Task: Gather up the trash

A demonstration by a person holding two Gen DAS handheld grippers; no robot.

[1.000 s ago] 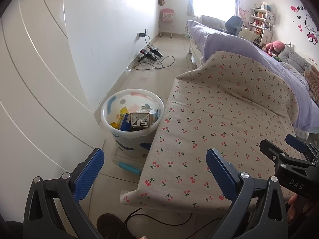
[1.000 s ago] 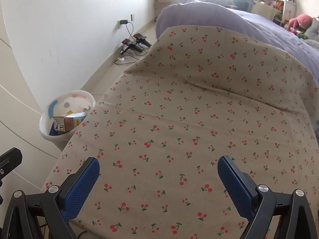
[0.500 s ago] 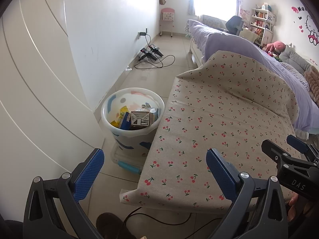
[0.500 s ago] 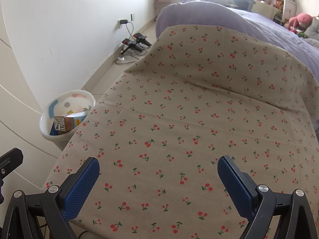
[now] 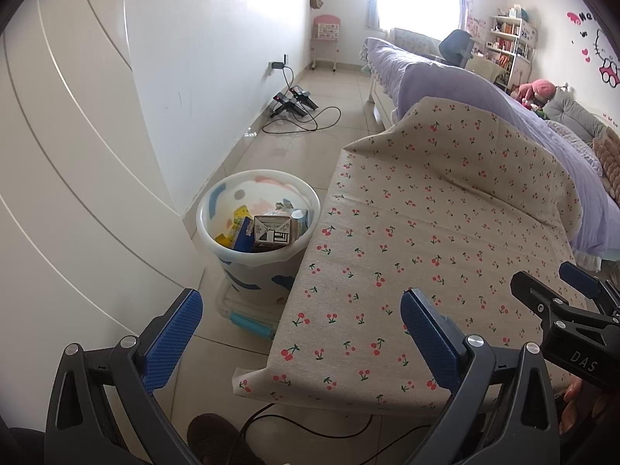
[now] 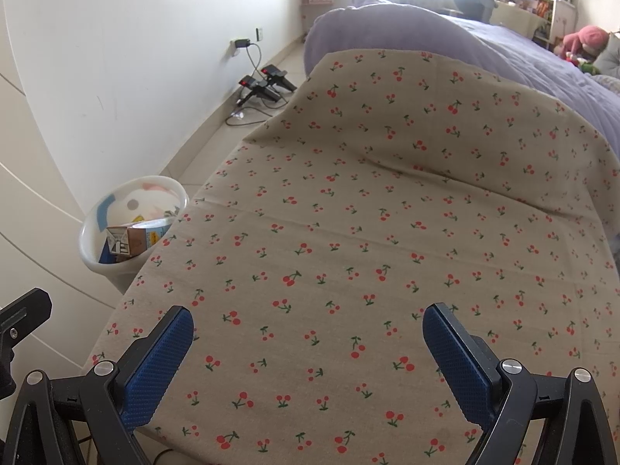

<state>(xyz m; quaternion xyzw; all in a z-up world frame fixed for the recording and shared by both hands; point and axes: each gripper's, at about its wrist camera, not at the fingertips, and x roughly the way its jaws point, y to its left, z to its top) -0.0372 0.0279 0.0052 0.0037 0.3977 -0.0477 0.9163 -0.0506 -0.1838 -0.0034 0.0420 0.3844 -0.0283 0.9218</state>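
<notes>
Both grippers, the left gripper (image 5: 300, 333) and right gripper (image 6: 308, 343), are held with jaws spread wide and empty above the cherry-print cloth (image 6: 387, 232), on which no trash is seen. Collected cartons (image 5: 273, 230) sit in the bin (image 5: 217, 244) ahead-left of the left gripper. Remaining litter should be sought before withdrawal. "DAS" is legible on the right gripper's body.

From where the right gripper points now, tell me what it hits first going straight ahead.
Probably the cherry-print cloth: the right gripper is open and empty, low over it, and the cloth rises ahead. Depth is uncertain.
</notes>
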